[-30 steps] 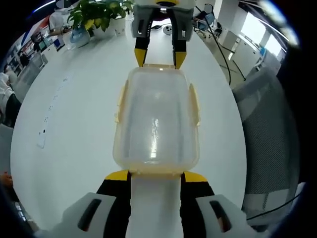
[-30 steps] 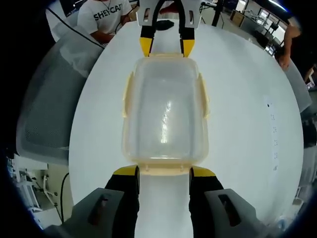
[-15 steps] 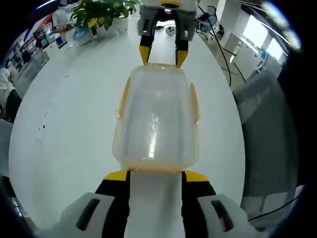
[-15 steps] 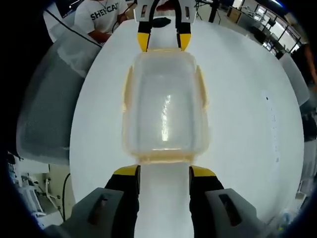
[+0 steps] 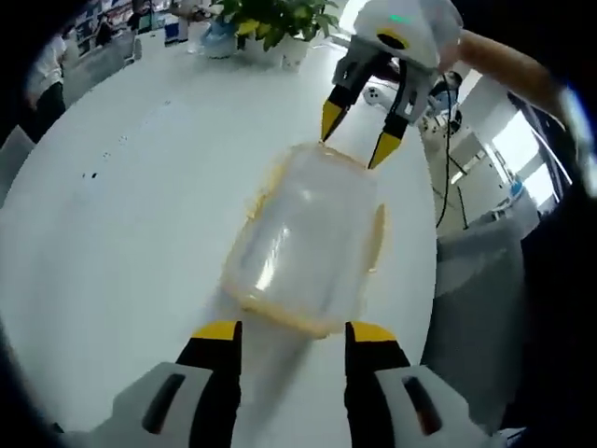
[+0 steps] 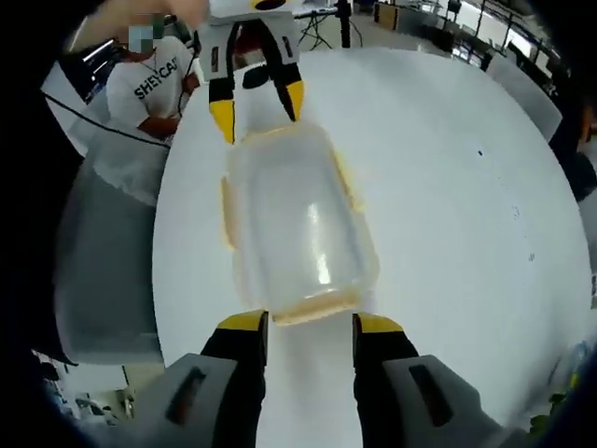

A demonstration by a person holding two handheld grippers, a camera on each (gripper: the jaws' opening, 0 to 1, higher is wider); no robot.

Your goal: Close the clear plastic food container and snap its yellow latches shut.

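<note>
The clear plastic food container [image 5: 303,238] [image 6: 297,227], lid on, is lying on the white table [image 5: 121,215] [image 6: 448,187]. It is being flanked at six o'clock by the left gripper [image 5: 293,334] [image 6: 256,105], jaws wide, and at twelve by the right gripper [image 5: 360,136] [image 6: 299,327], likewise spread and holding nothing.

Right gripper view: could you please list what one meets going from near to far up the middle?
Right gripper → container → left gripper → person in a white T-shirt.
</note>
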